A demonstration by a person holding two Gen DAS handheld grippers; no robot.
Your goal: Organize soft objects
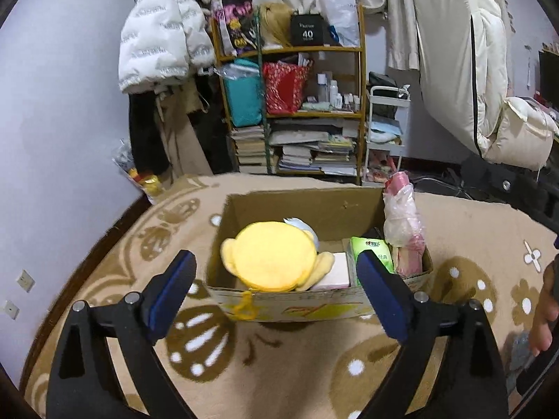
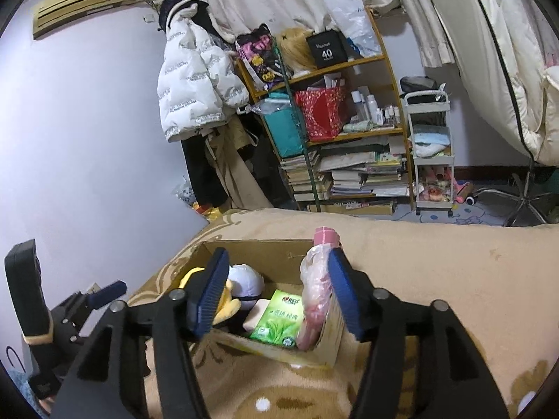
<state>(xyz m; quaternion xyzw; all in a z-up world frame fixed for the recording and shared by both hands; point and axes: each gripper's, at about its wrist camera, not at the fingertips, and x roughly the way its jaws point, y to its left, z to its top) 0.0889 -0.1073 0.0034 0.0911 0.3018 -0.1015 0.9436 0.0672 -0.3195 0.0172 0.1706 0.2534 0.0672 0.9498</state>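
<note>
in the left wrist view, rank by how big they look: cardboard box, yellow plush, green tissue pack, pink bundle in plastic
1. cardboard box
2. yellow plush
3. pink bundle in plastic, though part of it is hidden inside the box
4. green tissue pack, partly covered by a gripper finger, so its rank against the bundle is unsure

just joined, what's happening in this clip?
A person holds a gripper in each hand over a patterned blanket. Both the left gripper and right gripper are open and hold nothing. In front of them is a cardboard box already containing a yellow plush toy, a green tissue pack and a pink item in a plastic bag.
</note>
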